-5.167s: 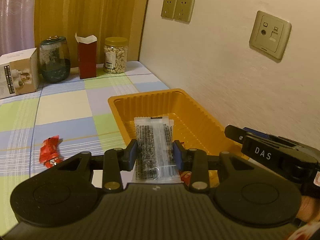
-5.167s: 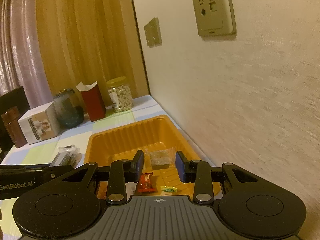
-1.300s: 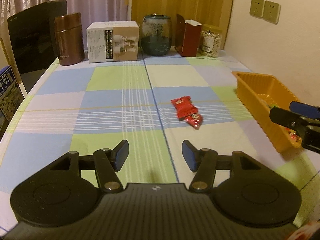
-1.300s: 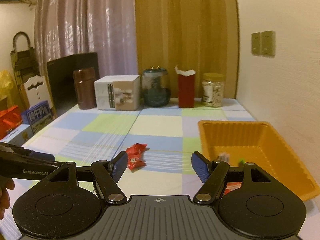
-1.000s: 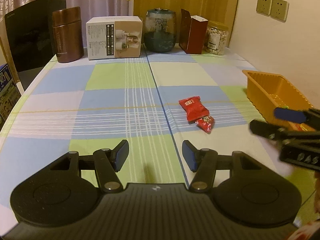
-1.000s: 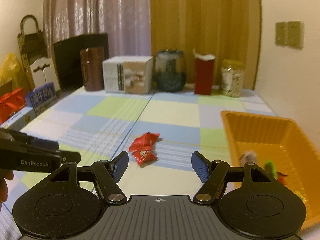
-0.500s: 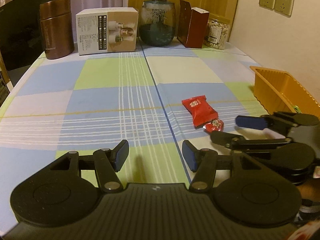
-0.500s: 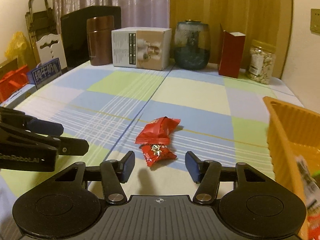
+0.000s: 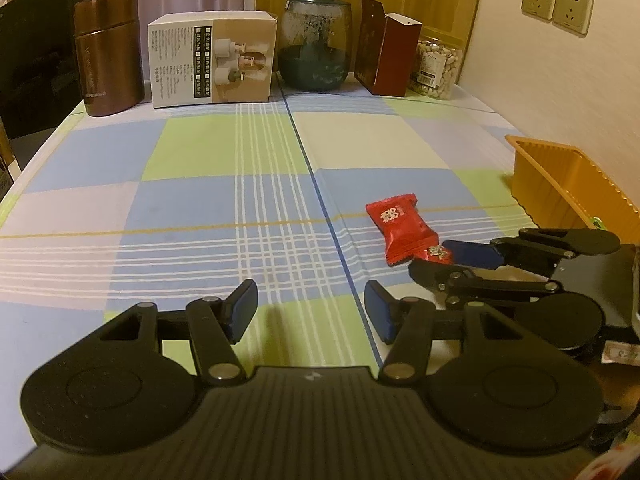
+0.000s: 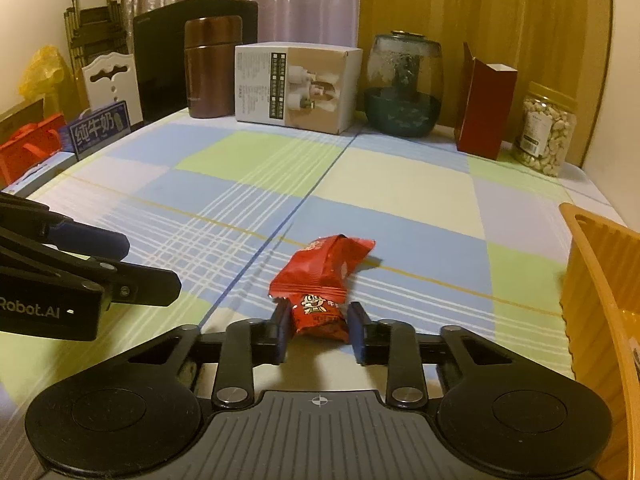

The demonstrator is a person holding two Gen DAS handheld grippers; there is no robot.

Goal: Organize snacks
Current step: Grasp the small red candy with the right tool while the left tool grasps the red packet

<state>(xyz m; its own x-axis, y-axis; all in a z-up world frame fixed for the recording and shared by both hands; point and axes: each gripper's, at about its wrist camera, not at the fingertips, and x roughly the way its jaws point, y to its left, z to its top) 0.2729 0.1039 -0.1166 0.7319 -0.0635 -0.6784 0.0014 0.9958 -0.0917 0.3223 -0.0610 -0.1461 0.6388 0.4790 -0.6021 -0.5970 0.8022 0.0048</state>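
The right tongs (image 10: 318,330) sit low over the desk (image 10: 400,184), and their jaws have just been closing on the small red snack packet (image 10: 320,316); the blue pads now stand against both of its sides, so it looks pinched, though it still lies on the checked cloth. Touching that packet on its far side is a larger red snack packet (image 10: 326,266), puffed up and lying flat. In the left wrist view the same larger packet (image 9: 402,228) shows with the right tongs (image 9: 442,262) reaching in from beyond it.

The left tongs (image 9: 310,306) hover just left of the small packet, jaws parted with only cloth between them, holding nothing.

To the right of the small packet stands the orange tray (image 10: 592,264), near but apart from it, its ribbed wall facing the packets.

Well behind the packet, along the far edge of the desk, runs a row: a brown metal canister (image 10: 212,68), a white carton (image 10: 296,88), a dark glass jar (image 10: 404,88), a dark red box (image 10: 484,108) and a clear jar of nuts (image 10: 548,130).
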